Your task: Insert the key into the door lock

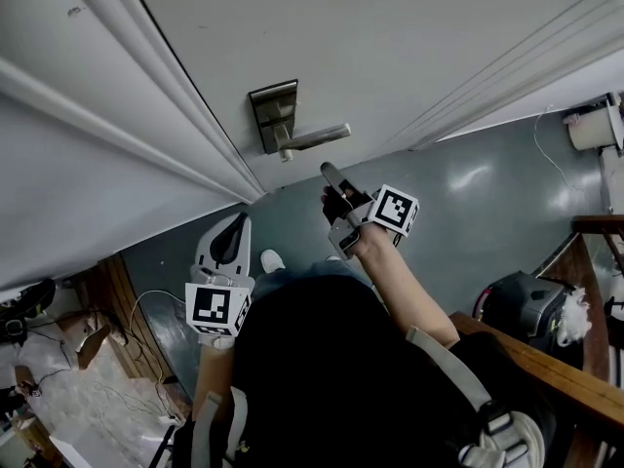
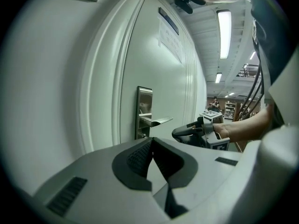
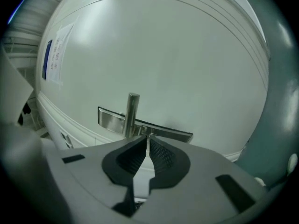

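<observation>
The left tongs (image 1: 234, 230) hang low and back from the door, their dark ribbed pads pressed together on nothing. Ahead and higher, the right tongs (image 1: 331, 176) are closed on the key (image 3: 150, 135). Only a thin bright metal tip of the key shows past the pads. Its long axis runs along the jaws and points at the door. The tip is near the base of the smooth steel lever handle (image 1: 314, 137), just short of the brushed rectangular lock plate (image 1: 272, 111). The white door (image 1: 409, 37) is flat with raised moulding at its edge. Open grey-green floor (image 1: 468, 193) lies to the right.
</observation>
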